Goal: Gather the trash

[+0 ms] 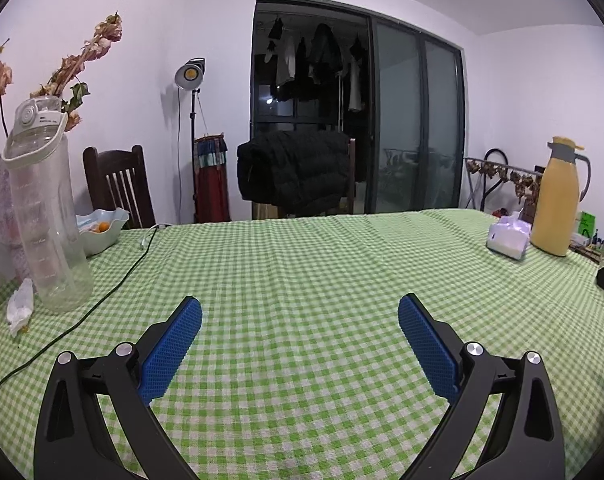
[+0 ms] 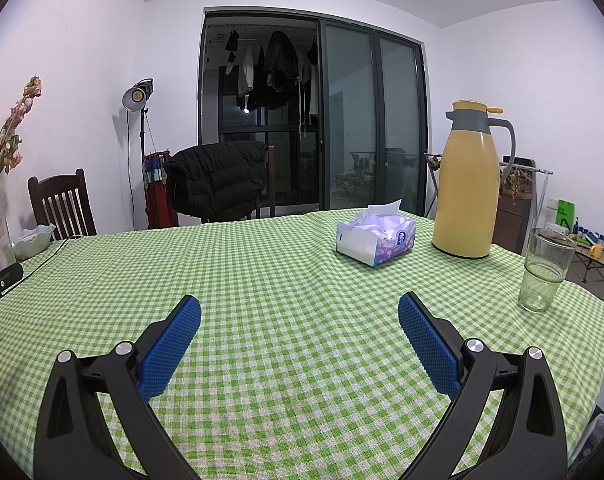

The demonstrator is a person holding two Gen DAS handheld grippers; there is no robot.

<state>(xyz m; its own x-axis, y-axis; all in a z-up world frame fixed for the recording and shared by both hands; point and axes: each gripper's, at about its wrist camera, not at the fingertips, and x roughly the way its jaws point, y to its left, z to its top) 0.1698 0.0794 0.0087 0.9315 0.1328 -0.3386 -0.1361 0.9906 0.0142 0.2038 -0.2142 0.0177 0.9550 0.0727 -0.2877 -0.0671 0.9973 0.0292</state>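
Two grippers, left gripper [image 1: 299, 320] and right gripper [image 2: 299, 320], spread apart, empty; crumpled tissue [image 1: 19, 309] at table's [image 1: 302, 264] left edge beside clear water bottle [image 1: 47, 216], print unreadable; glass [image 2: 545, 270] holds a little water; fruit bowl [image 1: 101, 229] far-left corner.

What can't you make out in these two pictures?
- Vase, left wrist view: its base sits behind the clear water bottle, its side cut by the frame edge.
- Bowl contents, left wrist view: too small to identify.
- Items on the side table, right wrist view: tiny and distorted at the rim.
- Crumpled paper: type unclear.
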